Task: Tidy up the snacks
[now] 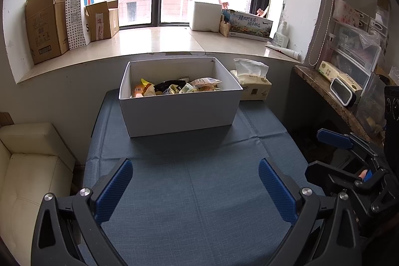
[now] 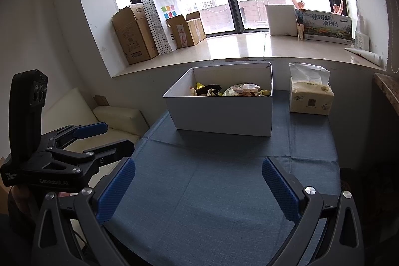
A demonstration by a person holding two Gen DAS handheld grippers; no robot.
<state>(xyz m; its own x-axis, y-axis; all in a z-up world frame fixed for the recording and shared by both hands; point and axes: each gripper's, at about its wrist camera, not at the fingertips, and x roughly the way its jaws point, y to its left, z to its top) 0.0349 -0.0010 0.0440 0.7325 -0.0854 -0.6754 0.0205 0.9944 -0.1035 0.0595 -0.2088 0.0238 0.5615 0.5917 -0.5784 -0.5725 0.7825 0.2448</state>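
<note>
A table with a blue cloth (image 1: 199, 178) stands below a wide window sill. At its far end sits a white box (image 1: 179, 111) with the snacks (image 1: 174, 87) inside, a tissue pack (image 1: 254, 86) just beside it. The left gripper (image 1: 195, 187) and right gripper (image 2: 198, 187) hover over the bare cloth, both spread wide and holding nothing.

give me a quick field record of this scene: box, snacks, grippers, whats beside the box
box: white box, open top, on blue cloth
snacks: mixed packets inside box, none seen on cloth
left gripper: jaws open, empty, above cloth short of box
right gripper: jaws open, empty, above cloth short of box
beside box: tissue pack to its right, apart from it
</note>
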